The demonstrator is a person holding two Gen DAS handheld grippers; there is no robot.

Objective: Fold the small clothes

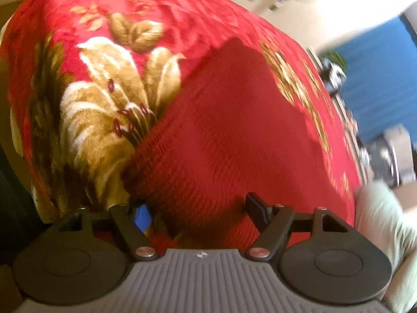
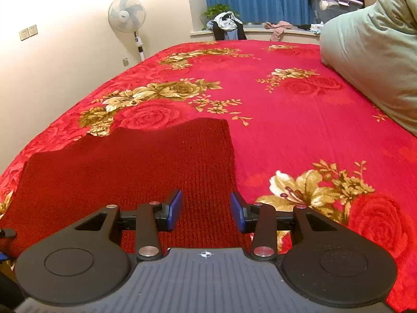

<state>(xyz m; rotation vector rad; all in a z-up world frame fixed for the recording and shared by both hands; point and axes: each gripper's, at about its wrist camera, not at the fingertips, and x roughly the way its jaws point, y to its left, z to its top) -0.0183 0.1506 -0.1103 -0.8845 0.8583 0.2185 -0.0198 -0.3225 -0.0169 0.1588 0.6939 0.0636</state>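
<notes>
Fan (image 2: 127, 14) and pillow (image 2: 370, 52) sharp only from right wrist.

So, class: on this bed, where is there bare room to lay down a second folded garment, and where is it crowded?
Free: the wide stretch of floral blanket between the red knitted garment and the green pillow, and the far part toward the window sill. Crowded: the near left, covered by the garment under both grippers, and the right edge, taken by the pillow.

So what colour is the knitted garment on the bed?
Dark red knitted garment, plain, on a brighter red floral blanket; clearest in the right wrist view.
</notes>
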